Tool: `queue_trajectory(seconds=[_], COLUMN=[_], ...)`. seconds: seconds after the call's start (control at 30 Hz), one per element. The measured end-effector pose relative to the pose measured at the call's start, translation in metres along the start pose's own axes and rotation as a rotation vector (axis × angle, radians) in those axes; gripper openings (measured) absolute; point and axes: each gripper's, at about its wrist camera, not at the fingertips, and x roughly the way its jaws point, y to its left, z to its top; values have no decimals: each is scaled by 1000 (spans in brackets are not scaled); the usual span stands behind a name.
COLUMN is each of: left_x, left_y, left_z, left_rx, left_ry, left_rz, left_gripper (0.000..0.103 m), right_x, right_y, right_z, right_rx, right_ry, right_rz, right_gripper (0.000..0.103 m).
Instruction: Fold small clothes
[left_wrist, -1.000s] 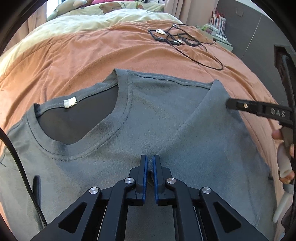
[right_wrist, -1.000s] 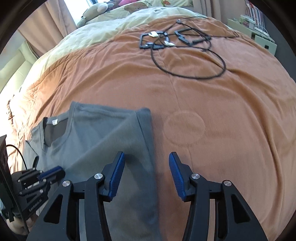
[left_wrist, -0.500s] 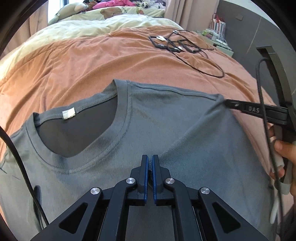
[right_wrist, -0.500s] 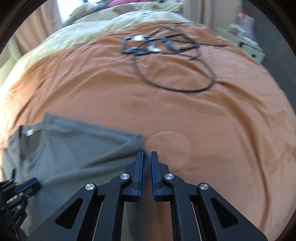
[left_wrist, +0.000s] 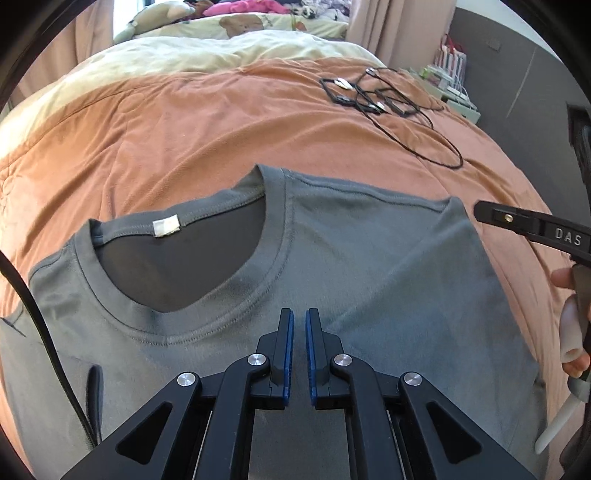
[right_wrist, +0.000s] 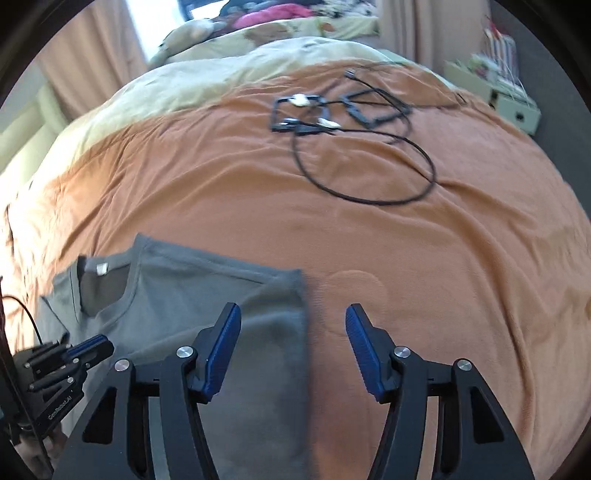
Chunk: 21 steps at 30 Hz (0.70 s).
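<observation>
Right tongs (right_wrist: 293, 352) released: sleeve fold on the grey T-shirt (left_wrist: 369, 266) laid.
We keep left tongs (left_wrist: 299, 354) clenched, apparently on nothing; right jaws just reopened, empty.

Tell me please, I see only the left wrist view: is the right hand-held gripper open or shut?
Observer: Open. In the right wrist view, the right hand-held gripper has its blue pads wide apart; its jaws have just been opening.
Operator: Is something between the pads?
Observer: The folded edge of the grey cotton T-shirt lies below the gap, but the pads do not press on it.
Operator: What is beside that edge?
Observer: A faint round imprint in the orange fleece blanket, just right of the shirt's corner.
</observation>
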Motion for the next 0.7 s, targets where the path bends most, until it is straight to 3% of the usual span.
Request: queue_trajectory(seconds=[0.23,0.37,0.57,0.7], left_x=[17,21,18,9], left_y=[1,2,1,1], left_z=[-3,-5,-3,-4], left_rx=[8,26,28,18], left_ry=[28,15,17,19], left_rz=[4,6,32,48], left_gripper=[7,7,7,7], right_x=[47,61,63,46], right_y=[-5,-10,-6,-11], right_z=[5,19,27,20], right_rx=[-34,-23,15,48], right_ry=[101,50,19,32], right_rz=[-127,-239,-256,-173], right_gripper=[57,57,57,57])
